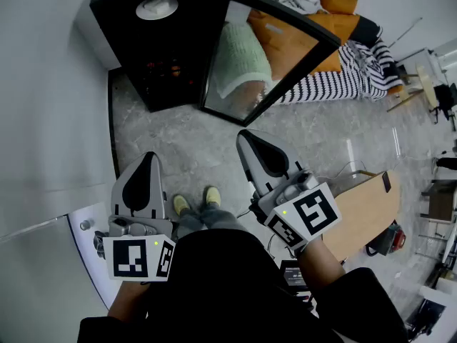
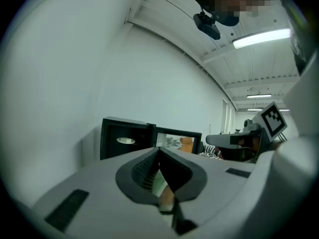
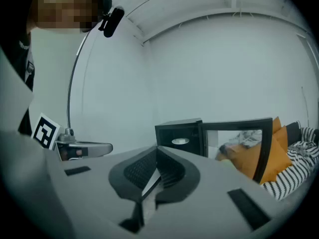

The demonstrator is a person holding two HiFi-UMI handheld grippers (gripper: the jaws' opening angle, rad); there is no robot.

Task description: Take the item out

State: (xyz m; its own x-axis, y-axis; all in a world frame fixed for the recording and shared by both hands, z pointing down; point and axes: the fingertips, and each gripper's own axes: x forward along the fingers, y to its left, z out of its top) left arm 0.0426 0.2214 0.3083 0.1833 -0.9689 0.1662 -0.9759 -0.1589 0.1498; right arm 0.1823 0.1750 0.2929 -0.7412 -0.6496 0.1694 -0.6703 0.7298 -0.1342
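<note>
A black cabinet (image 1: 168, 56) stands on the floor against the white wall, its glass door (image 1: 275, 56) swung open to the right. Inside it, near the top, lies a white round item (image 1: 157, 7), which also shows as a pale oval in the left gripper view (image 2: 125, 140) and the right gripper view (image 3: 180, 141). My left gripper (image 1: 148, 157) is held level, short of the cabinet, its jaws together with nothing between them (image 2: 158, 151). My right gripper (image 1: 243, 134) is a little further forward, close to the door's lower edge, also shut and empty (image 3: 157, 151).
A sofa with a striped cover (image 1: 357, 73) and orange cushions (image 1: 341, 21) stands right of the cabinet. A wooden tabletop (image 1: 368, 206) is at my right. A white wall runs along the left. My shoes (image 1: 194, 202) are on the grey stone floor (image 1: 186, 141).
</note>
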